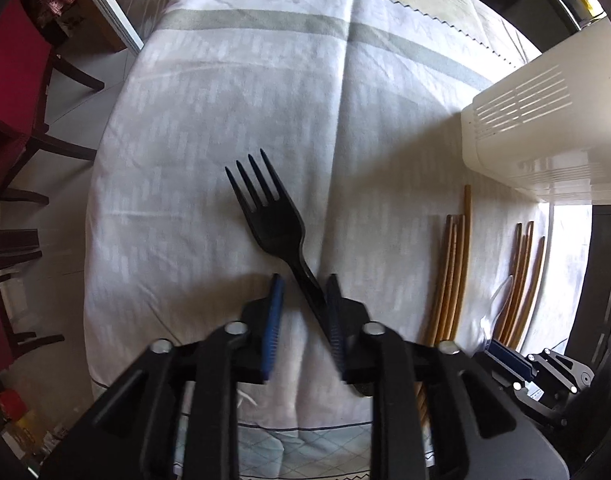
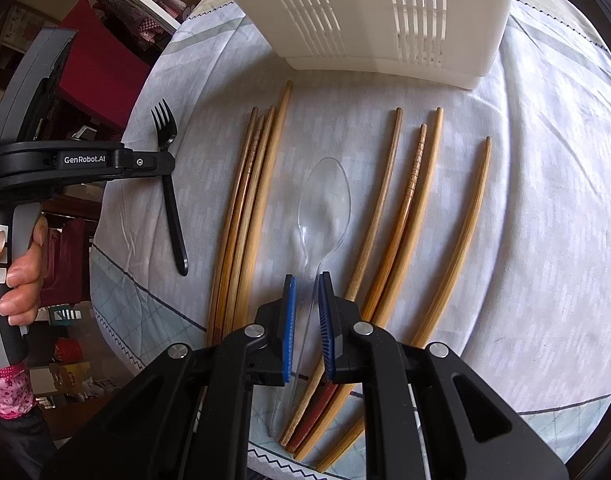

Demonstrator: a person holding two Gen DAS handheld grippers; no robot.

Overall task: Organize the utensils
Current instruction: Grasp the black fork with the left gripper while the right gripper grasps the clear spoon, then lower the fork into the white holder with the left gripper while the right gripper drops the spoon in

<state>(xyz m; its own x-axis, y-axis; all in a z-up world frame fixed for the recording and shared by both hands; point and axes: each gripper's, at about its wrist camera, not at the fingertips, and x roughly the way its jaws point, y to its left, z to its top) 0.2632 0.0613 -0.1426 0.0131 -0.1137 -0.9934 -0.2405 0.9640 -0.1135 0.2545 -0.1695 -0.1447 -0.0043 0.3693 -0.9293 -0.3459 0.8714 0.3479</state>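
1. The black plastic fork (image 1: 271,220) lies flat on the cloth-covered bench (image 1: 209,128), tines pointing away and handle running back toward the camera. It looks light and stiff, with a thin handle that would likely twist if pinched at an angle; the straight mid-handle seems the surest hold.
2. The left gripper (image 1: 303,304) straddles that handle with its jaws parted. The handle crosses the gap diagonally and lies against the right-hand pad; nothing is clamped yet.
3. A bundle of four wooden chopsticks (image 2: 247,200) lies just beside the fork. They look rigid, light and round, so they may roll.
4. The clear plastic spoon (image 2: 324,204) lies between the two chopstick groups, bowl away. It looks very light, smooth and probably slippery and brittle; the flat handle is the place to take it.
5. The right gripper (image 2: 306,300) sits over that handle, jaws narrowly apart, not closed on it.
6. Four more chopsticks (image 2: 415,208) fan out on the right, and the white slotted caddy (image 2: 369,12) stands beyond.
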